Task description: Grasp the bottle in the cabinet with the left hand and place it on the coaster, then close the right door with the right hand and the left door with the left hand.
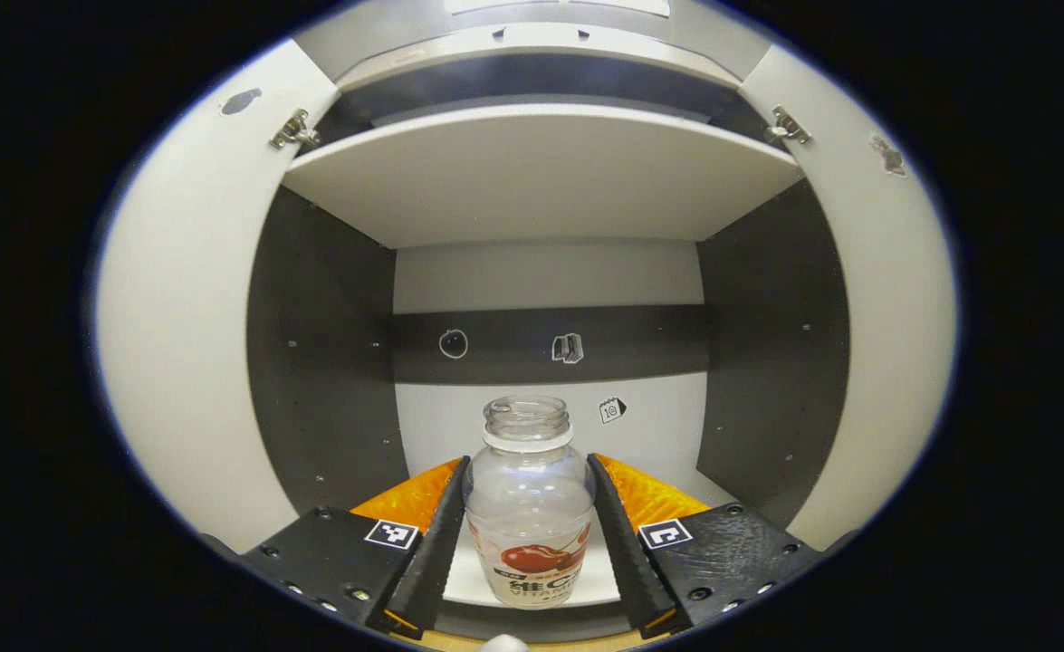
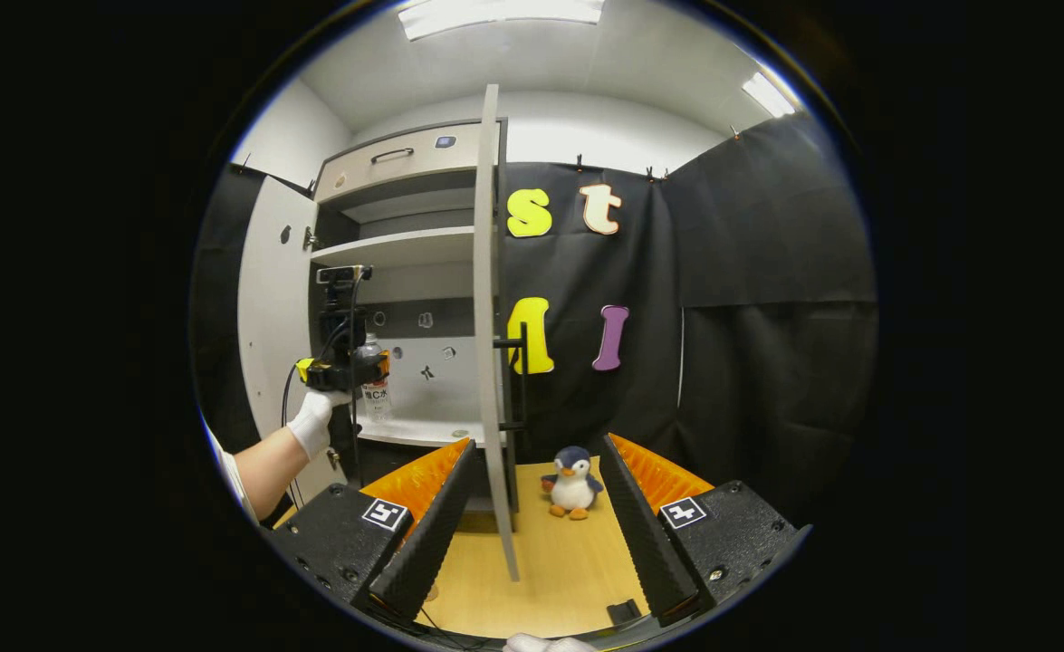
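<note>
L tool (image 1: pixel 529 507) fingers flank clear bottle (image 1: pixel 529 507) on both sides, pressed to it, inside cabinet (image 1: pixel 332 362) on lower shelf (image 1: pixel 649 435); bottle upright, uncapped. R tool (image 2: pixel 532 507) wide open, nothing held, over worktop (image 2: pixel 550 570). R door (image 2: pixel 493 344) open, edge-on; penguin toy (image 2: pixel 573 483) beyond.

Bright ceiling lights (image 2: pixel 500 14) overhead — sharp pictures, strongly bowed at edges.

shelf (image 1: pixel 541 181) overhead, open right door (image 2: pixel 488 317) edge-on
</note>
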Tool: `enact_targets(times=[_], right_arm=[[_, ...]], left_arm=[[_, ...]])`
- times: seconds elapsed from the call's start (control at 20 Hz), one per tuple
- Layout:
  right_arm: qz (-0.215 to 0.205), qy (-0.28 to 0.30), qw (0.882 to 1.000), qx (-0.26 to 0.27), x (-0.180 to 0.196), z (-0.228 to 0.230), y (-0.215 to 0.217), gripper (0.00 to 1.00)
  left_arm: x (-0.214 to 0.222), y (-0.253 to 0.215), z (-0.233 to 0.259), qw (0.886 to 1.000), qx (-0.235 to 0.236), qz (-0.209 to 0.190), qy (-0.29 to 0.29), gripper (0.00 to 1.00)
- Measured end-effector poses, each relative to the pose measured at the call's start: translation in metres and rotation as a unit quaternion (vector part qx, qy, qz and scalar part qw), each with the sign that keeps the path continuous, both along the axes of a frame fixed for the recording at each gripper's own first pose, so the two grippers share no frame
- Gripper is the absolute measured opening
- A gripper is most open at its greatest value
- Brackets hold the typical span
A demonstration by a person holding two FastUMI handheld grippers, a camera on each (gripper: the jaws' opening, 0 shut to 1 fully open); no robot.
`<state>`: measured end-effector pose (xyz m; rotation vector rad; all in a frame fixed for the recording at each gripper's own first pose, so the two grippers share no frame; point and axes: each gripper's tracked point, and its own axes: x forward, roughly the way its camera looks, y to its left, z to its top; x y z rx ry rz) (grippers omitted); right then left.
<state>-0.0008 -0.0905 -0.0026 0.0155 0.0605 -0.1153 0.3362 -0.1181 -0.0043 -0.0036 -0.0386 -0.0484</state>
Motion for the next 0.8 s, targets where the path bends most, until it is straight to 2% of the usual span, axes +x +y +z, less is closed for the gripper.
enact_targets(times=[0.1,0.15,0.45,0.7,0.8], right_arm=[[0.009,0.001,1.0,0.001,-0.006,-0.002,0.008,0.83],[0.013,0.0,1.0,0.0,-0.009,-0.002,0.012,0.83],[0.031,0.0,1.0,-0.003,-0.023,-0.006,0.028,0.83],[0.045,0.015,0.999,-0.004,-0.026,-0.018,0.038,0.83],[0.046,0.022,0.999,-0.003,-0.027,-0.022,0.038,0.83]], left_arm=[[-0.031,-0.003,-0.002,1.0,-0.001,-0.007,0.001,0.77],[-0.049,-0.001,-0.008,1.0,-0.004,-0.011,0.008,0.73],[-0.132,0.014,-0.04,0.999,-0.026,-0.007,0.029,0.73],[-0.177,0.011,-0.075,0.999,-0.028,-0.008,0.021,0.73],[-0.189,0.004,-0.095,0.999,-0.032,-0.016,0.035,0.73]])
